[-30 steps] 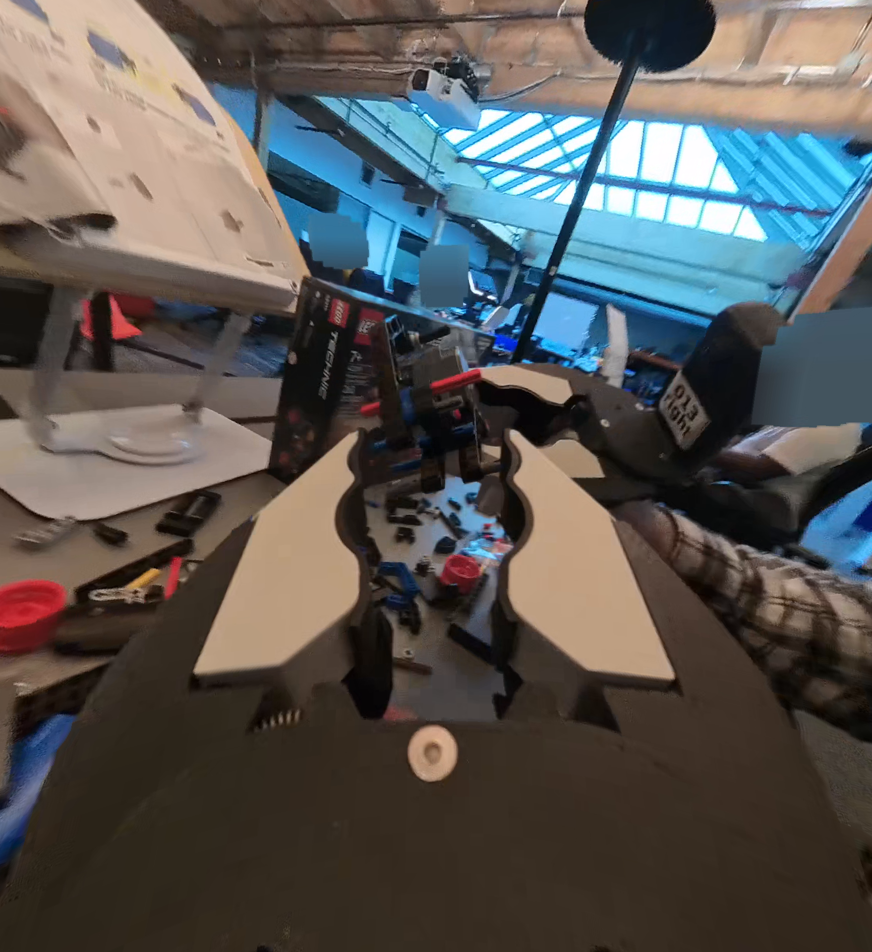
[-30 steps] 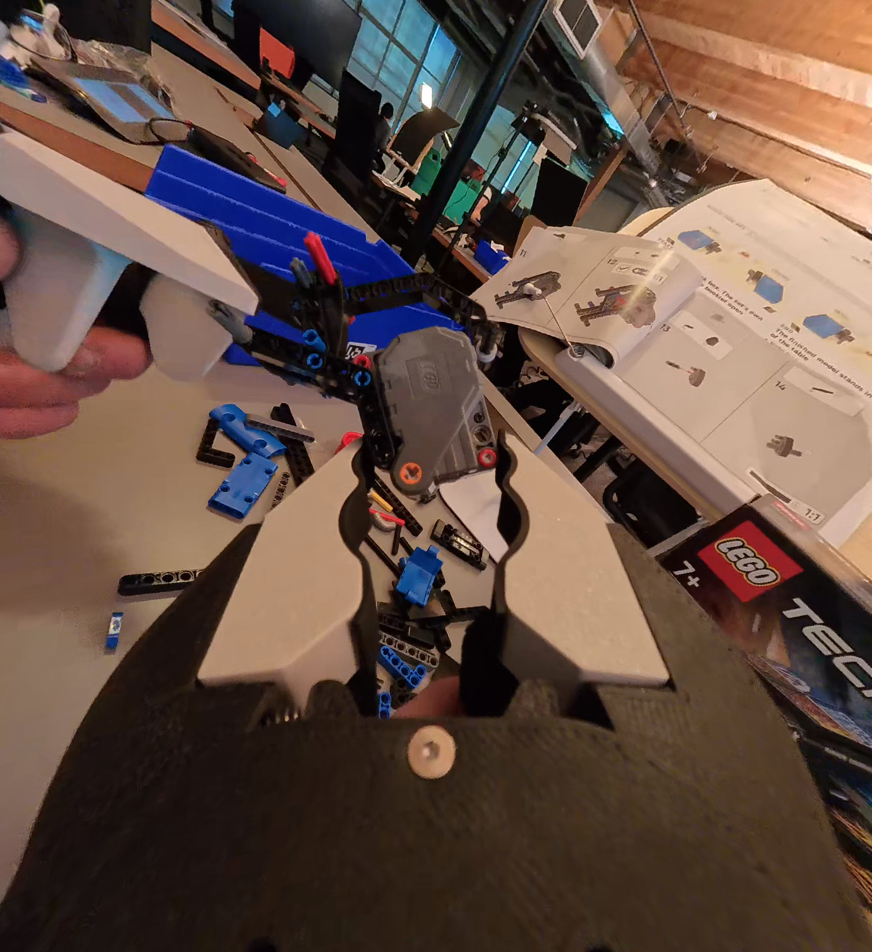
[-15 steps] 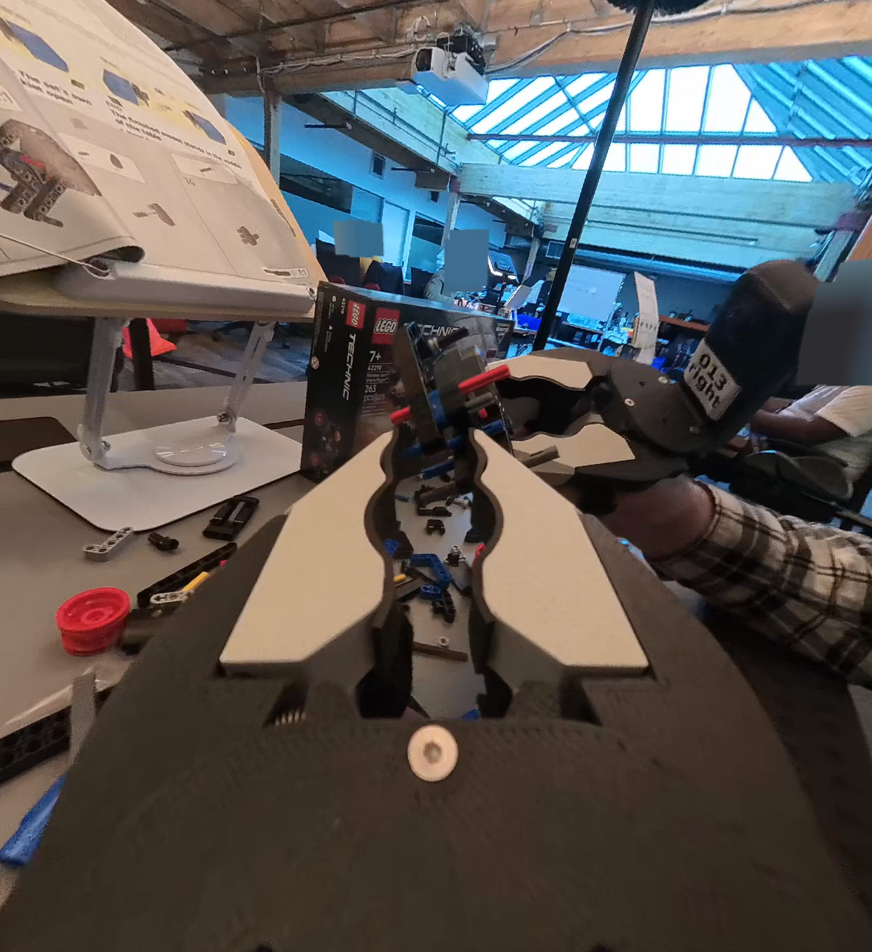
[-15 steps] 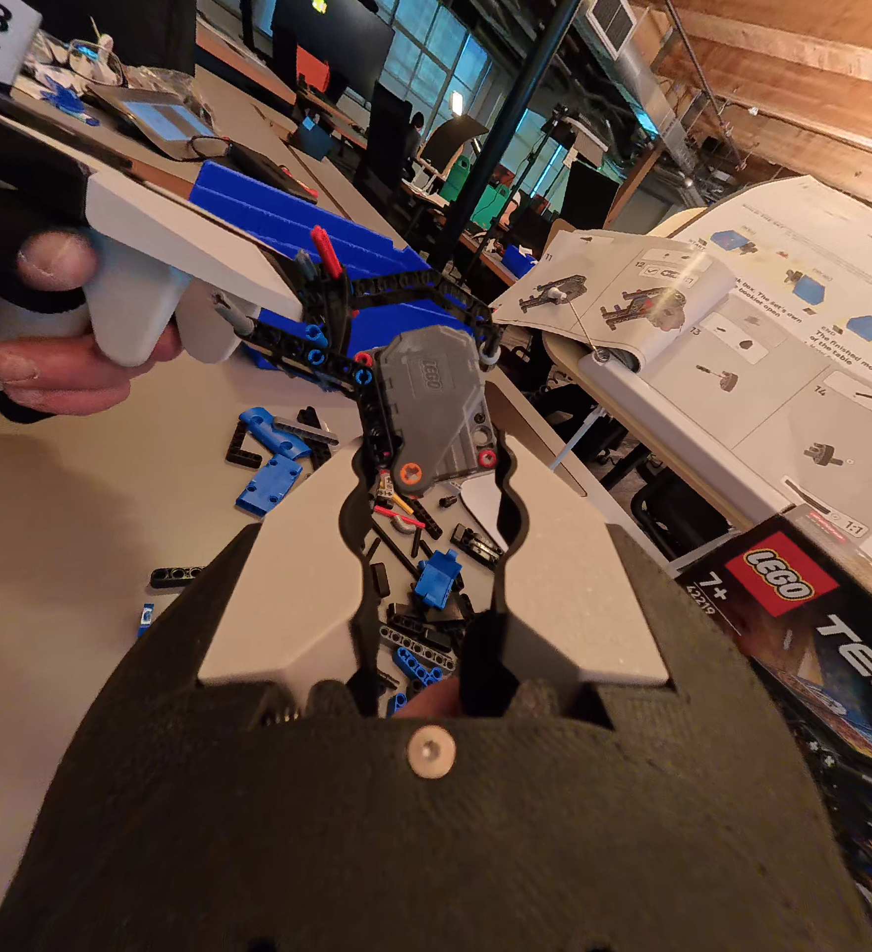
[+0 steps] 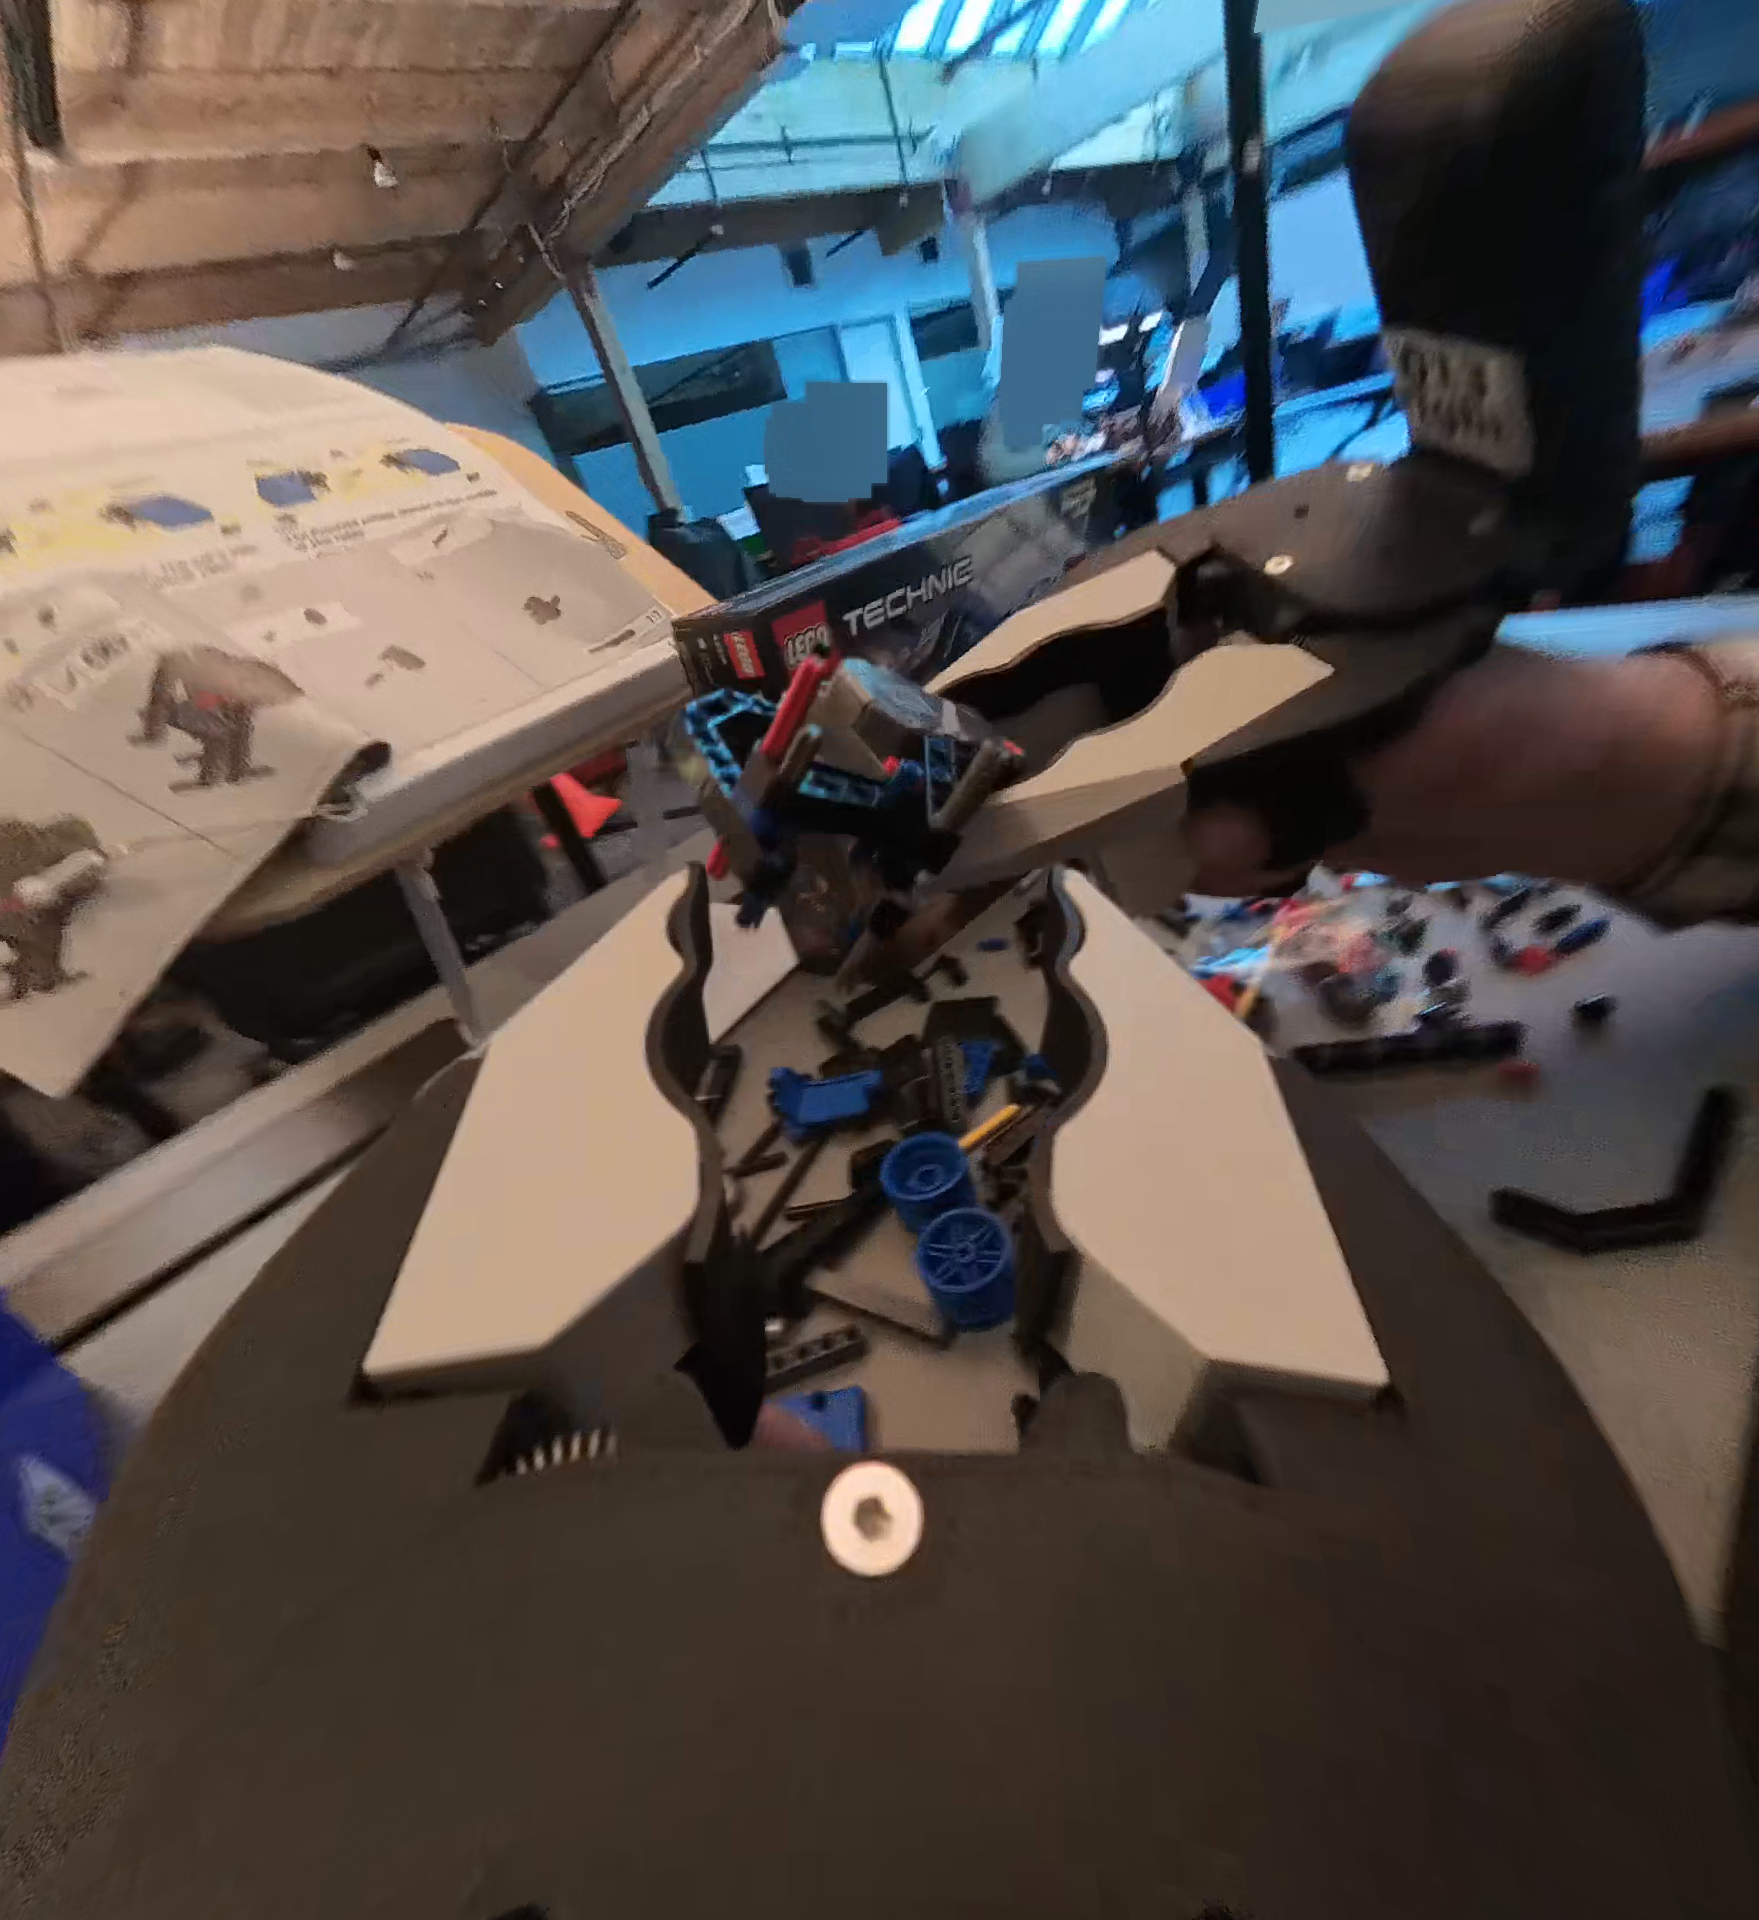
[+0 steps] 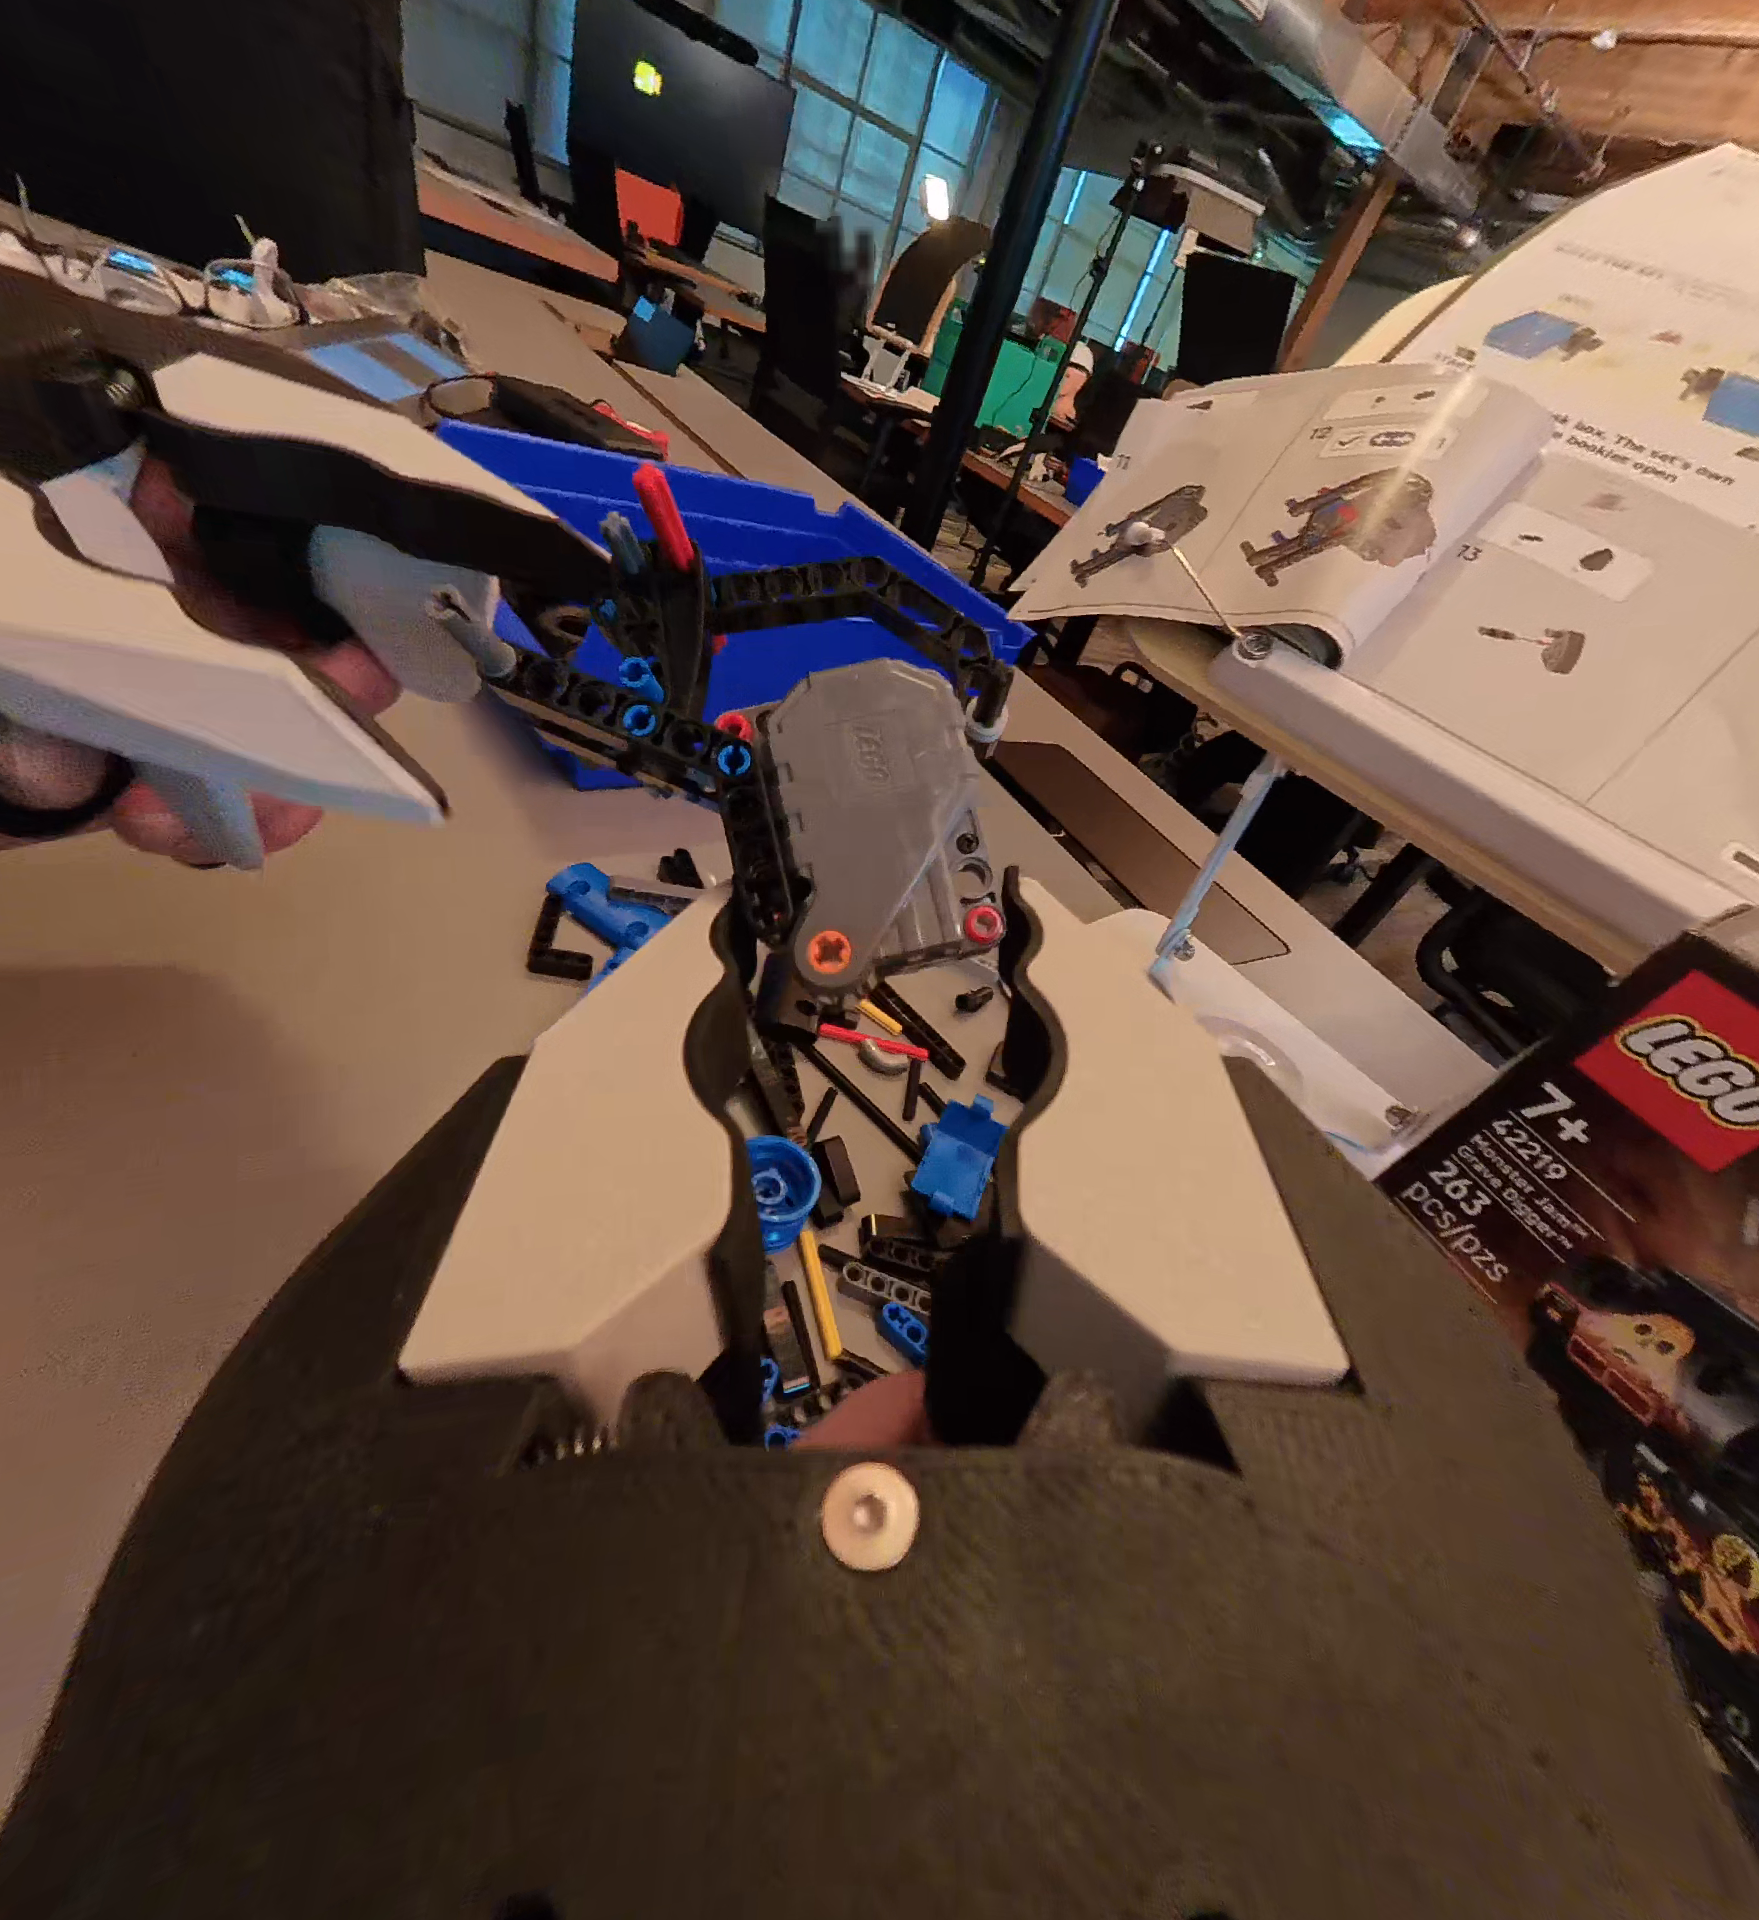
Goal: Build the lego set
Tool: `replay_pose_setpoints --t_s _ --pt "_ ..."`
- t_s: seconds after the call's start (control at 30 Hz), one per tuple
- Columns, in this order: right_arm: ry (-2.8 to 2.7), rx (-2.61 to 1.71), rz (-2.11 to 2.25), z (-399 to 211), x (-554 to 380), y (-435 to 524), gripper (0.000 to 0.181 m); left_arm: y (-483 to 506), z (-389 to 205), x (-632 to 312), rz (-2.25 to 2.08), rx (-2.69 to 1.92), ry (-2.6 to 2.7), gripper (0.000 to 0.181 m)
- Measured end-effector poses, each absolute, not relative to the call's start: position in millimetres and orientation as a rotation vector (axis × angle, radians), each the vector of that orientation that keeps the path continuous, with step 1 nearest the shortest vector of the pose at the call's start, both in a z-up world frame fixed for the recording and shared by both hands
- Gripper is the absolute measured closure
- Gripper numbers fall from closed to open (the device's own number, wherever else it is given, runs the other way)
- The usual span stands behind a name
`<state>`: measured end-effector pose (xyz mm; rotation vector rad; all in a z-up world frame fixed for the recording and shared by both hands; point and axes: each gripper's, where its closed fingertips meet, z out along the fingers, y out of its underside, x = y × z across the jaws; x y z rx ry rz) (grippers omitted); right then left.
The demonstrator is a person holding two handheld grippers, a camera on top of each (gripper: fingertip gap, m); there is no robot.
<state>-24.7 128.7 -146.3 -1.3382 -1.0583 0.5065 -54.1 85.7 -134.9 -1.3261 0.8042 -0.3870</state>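
Inspector: Location of the lego model (image 6: 750,748)?

Recorder: Held in the air above the bench (image 6: 127,1143), over a scatter of loose parts. It is between the fingertips of the right hand-held gripper (image 6: 870,925), which grips the lower end of the model's grey block (image 6: 875,810).

Inspector: Appearance of the model?

Recorder: A large grey housing with ribbed sides, an orange cross-hole at its lower corner and a red pin beside it. Black perforated beams run along its left edge and out towards the left, studded with blue pins. A further black beam arches over the top. A red axle (image 6: 662,514) stands up from the frame next to a grey one.

Inspector: The left hand-held gripper (image 5: 875,894)?

Recorder: Fingers spread wide. In its own view the model (image 5: 833,769) sits just beyond the tips, blurred. From the right wrist view, the left hand-held gripper (image 6: 501,675) is at the outer end of the black beams. I cannot tell whether either finger touches them.

Inspector: Right hand-held gripper (image 5: 958,758) from the left side?

Recorder: It reaches in from the right with the model at its fingertips.

Inspector: Surroundings?

Recorder: Two blue wheel hubs (image 5: 927,1169) lie among black beams on the bench. An open instruction booklet (image 6: 1374,499) rests on a stand, the set's box (image 6: 1685,1143) stands right, and a blue bin (image 6: 750,520) sits behind the model.
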Motion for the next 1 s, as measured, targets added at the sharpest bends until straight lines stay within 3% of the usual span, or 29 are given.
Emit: replay_pose_setpoints --t_s 0.07,0.13,0.27,0.73,1.0 --pt "-1.085 -1.331 0.487 -150 -28 126 0.136 89 -136 -52 -0.262 -1.319 0.824 0.123" --pt "-1.088 -1.334 0.484 -151 -29 126 0.136 95 -136 -59 -0.141 -1.317 0.808 0.140" --pt "-1.063 -1.333 0.501 -148 -31 124 0.136 91 -129 -61 0.006 -1.270 0.817 0.144" --pt "-0.945 -1.390 0.548 -141 -23 133 0.137 87 -122 -58 0.120 -1.232 0.771 0.154" --pt "-1.055 -1.318 0.443 -143 -33 122 0.137 92 -124 -58 0.096 -1.256 0.790 0.146"
